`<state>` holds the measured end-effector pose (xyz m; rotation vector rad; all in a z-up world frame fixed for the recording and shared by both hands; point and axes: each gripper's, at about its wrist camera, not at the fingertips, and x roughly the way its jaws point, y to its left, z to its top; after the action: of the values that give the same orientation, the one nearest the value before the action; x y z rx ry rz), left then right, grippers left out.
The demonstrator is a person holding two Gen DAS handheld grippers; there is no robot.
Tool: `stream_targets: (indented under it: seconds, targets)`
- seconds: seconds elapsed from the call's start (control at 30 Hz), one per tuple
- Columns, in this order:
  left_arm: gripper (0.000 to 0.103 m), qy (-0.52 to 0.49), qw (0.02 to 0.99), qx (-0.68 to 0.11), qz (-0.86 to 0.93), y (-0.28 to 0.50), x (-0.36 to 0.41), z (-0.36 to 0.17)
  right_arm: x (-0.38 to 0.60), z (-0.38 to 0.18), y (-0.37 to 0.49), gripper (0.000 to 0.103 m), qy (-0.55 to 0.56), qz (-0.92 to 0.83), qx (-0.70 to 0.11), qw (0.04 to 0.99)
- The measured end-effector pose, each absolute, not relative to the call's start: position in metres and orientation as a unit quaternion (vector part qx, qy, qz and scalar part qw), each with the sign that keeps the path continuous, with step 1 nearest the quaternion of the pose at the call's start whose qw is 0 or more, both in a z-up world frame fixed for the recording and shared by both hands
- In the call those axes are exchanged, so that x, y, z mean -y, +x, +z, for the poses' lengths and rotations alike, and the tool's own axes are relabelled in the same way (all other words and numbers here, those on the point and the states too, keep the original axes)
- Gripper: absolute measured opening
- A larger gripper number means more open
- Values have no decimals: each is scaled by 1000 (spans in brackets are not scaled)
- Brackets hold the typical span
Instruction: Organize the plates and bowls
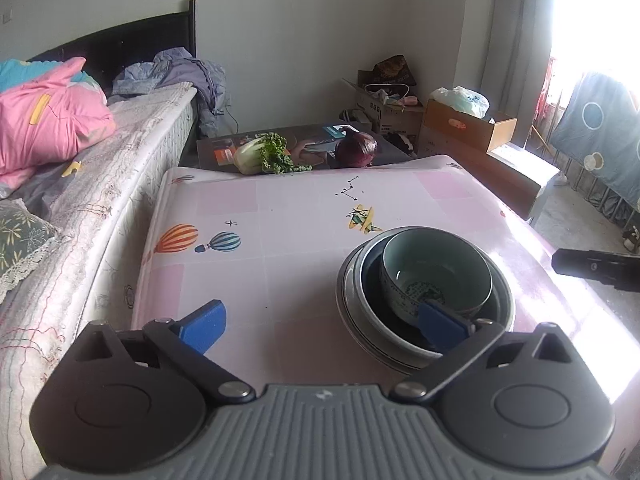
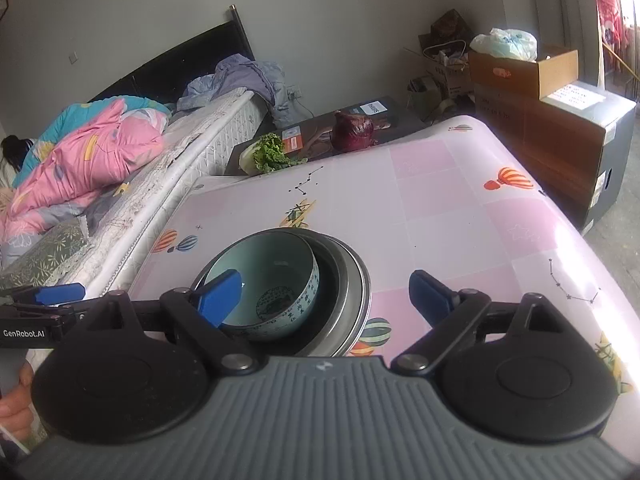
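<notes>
The bowl (image 1: 436,274) sits nested in a dark dish inside the metal plate (image 1: 352,300), near the table's (image 1: 280,200) front edge. Your left gripper (image 1: 320,326) and right gripper (image 2: 328,294) are both spread wide and grasp nothing; each has one blue finger over the stack. The stacking appears done. Lift both grippers straight up, so no finger catches the bowl's rim and tips it.

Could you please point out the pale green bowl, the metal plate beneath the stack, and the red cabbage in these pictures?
pale green bowl (image 2: 276,268), right wrist view, on its inner wall.
metal plate (image 2: 358,284), right wrist view, on its exposed right rim.
red cabbage (image 2: 354,129), right wrist view, on its rounded front.
</notes>
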<state>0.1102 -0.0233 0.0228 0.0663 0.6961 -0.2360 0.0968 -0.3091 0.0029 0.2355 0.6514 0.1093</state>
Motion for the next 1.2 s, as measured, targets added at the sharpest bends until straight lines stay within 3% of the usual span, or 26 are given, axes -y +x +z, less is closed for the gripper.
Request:
stream_targets:
  seconds: [0.03, 0.53, 1.2]
  targets:
    - [103, 43, 934, -338, -111, 104, 24, 25, 303, 8, 86, 102, 93, 50, -313, 944]
    - [103, 116, 926, -352, -78, 65, 39, 15, 248, 11, 7, 102, -34, -28, -307, 951]
    - [103, 23, 911, -408, -60, 97, 25, 6, 256, -2, 47, 102, 53, -38, -376, 924]
